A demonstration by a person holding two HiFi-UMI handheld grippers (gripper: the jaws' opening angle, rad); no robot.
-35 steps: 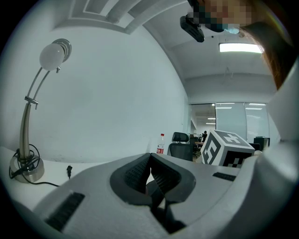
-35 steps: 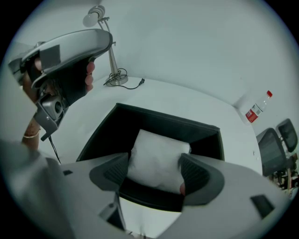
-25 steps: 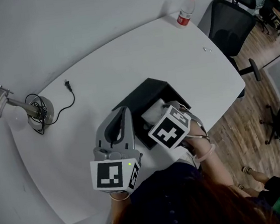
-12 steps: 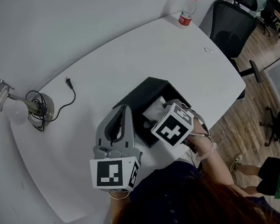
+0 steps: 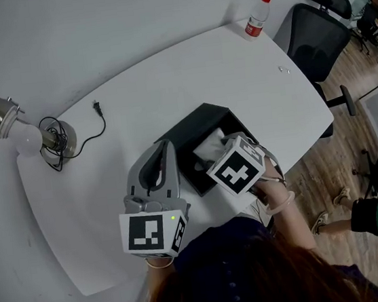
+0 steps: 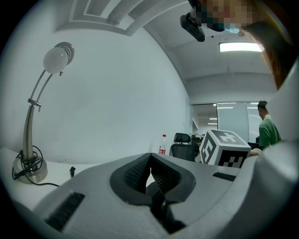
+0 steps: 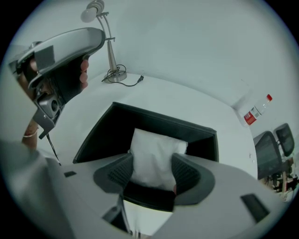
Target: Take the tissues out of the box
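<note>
Showing 1 box (image 5: pixel 190 130) w/ 1 tissue pk (image 7: pixel 156 156) inside.

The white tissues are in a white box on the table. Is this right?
Not quite. The box is black, not white; the right gripper view shows this clearly. The white tissues are in it, on the table.
</note>
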